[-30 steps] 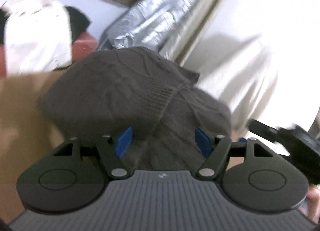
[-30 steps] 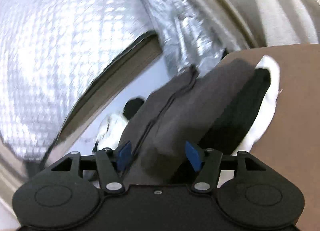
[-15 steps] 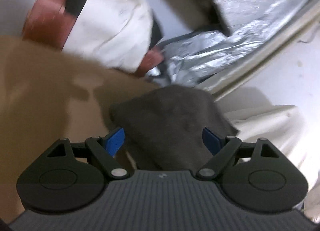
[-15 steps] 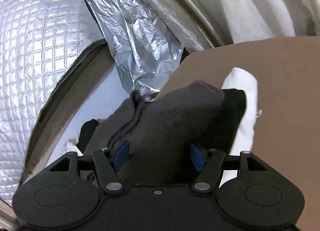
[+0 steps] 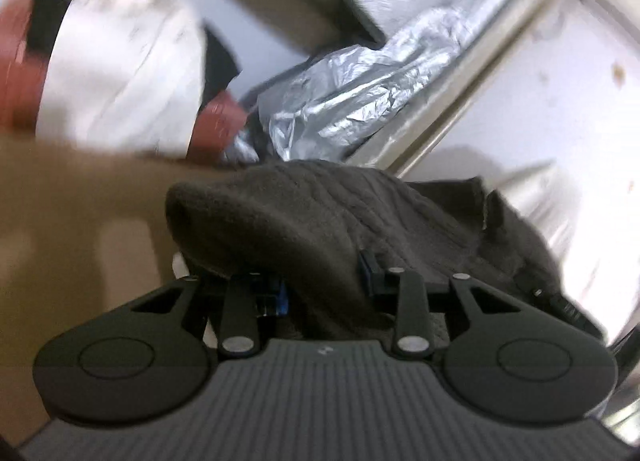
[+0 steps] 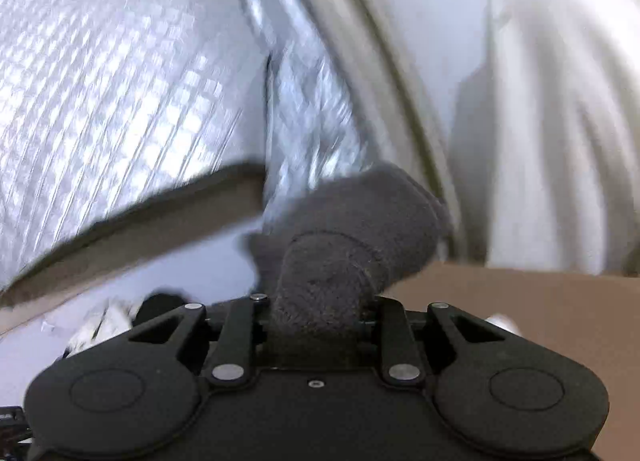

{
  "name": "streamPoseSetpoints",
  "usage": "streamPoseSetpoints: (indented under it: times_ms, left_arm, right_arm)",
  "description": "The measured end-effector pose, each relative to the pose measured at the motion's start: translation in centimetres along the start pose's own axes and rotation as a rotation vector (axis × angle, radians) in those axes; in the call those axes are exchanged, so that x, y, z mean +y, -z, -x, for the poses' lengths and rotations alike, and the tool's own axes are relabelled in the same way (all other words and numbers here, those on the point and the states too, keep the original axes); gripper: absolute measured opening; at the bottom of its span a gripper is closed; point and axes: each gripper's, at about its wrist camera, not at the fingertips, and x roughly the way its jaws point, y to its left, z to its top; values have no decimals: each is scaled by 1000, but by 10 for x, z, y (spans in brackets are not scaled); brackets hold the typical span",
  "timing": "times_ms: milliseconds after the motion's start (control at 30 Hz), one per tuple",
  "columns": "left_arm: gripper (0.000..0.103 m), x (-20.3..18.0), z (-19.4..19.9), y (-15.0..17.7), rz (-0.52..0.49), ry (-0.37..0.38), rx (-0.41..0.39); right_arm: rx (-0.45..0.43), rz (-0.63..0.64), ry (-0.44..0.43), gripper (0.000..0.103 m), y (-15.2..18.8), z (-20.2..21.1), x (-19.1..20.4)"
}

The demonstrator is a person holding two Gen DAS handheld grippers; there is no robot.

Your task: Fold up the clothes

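Note:
A dark grey knitted garment (image 5: pixel 320 221) lies bunched over the brown table (image 5: pixel 80 213), draped across the front of my left gripper (image 5: pixel 322 285). That gripper's jaws have come close together, shut on a thick fold of the knit. In the right wrist view another bunch of the same grey garment (image 6: pixel 344 237) rises from between the jaws of my right gripper (image 6: pixel 320 321), which is shut on it. The fingertips of both grippers are mostly buried in fabric. Both views are blurred by motion.
A white garment (image 5: pixel 120 73) sits over something red (image 5: pixel 20 73) at the far left. Crumpled silver foil (image 5: pixel 340 109) and quilted silver sheeting (image 6: pixel 120 81) stand behind. White fabric (image 6: pixel 540 121) hangs at the right. The brown table edge (image 6: pixel 520 301) shows lower right.
Both grippers went from open around the grey knit to shut on it. The right gripper has swung upward, so the stacked black and white clothes have left its view.

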Motion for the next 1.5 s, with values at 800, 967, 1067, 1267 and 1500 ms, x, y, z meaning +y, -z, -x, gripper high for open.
streamPoseSetpoints:
  times_ms: [800,967,1067,1267,1500]
  left_arm:
    - [90,-85,82,2,-253,-230,158]
    - [103,-125,144,10,-305,-209,107]
    - [103,-136,162,28,-295,-211,144]
    - [103,-157,186,63,-337,-199,214]
    - [103,-183,235,88,-439,-182,230]
  right_arm:
    - [156,-69,56,81,12,122,4]
    - [220,-28,9,81,8,155,35]
    - [260,39,25,81,6,184,54]
    - [281,94,33,81,16,238,75]
    - [306,121,32,81,32,301,103]
